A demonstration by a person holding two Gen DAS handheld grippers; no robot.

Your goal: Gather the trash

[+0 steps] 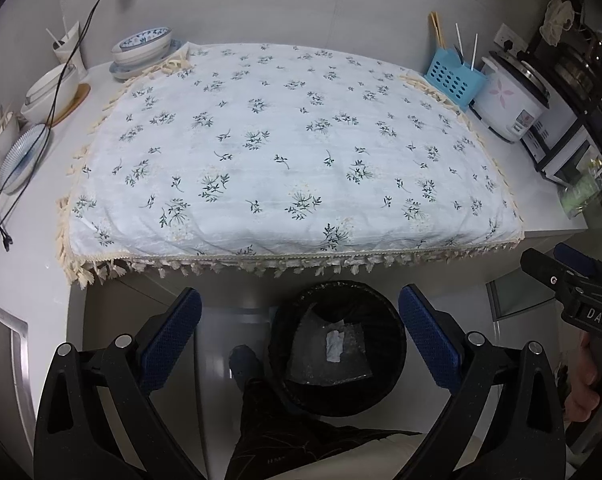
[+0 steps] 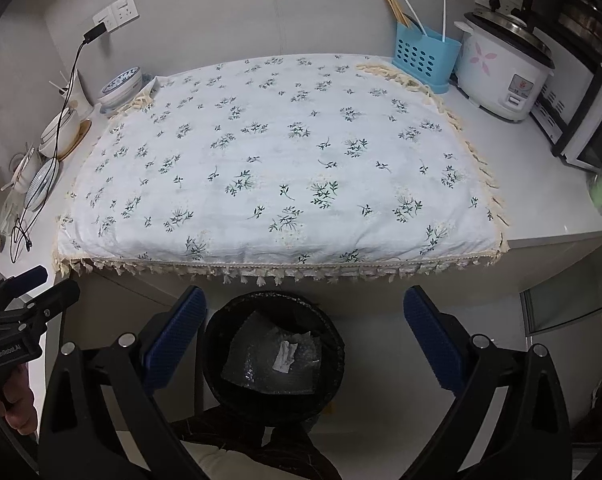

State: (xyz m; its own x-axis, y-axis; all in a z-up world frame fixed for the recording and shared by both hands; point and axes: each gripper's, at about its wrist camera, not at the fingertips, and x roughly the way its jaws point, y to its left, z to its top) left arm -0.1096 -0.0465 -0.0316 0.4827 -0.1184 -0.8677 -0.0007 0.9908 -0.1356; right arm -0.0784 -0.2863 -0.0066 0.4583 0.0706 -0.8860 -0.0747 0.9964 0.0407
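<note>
Left wrist view: the left gripper (image 1: 300, 332) hangs with fingers wide and empty above the round black bin (image 1: 337, 348), which stands on the floor below the tabletop (image 1: 553, 216). A crumpled white paper scrap (image 1: 334, 345) and clear plastic wrap lie inside. The right gripper (image 2: 305, 334) also spreads wide, empty. The blue-flowered white cloth (image 1: 289, 152) looks bare, so scanning its edges seems the sensible step. Readable: "DAS" on one tool, "GenRobot.AI", perhaps, on the other.

A cloth (image 2: 277, 160) lies spread on the worktop (image 2: 549, 200); stacked bowls (image 2: 121, 88) sit at its back left; a utensil basket (image 2: 425, 56) and a rice cooker (image 2: 501, 76) stand at its back right; a bin (image 2: 273, 360) stands on the floor before the worktop, with a crumpled scrap (image 2: 285, 356) in it.
</note>
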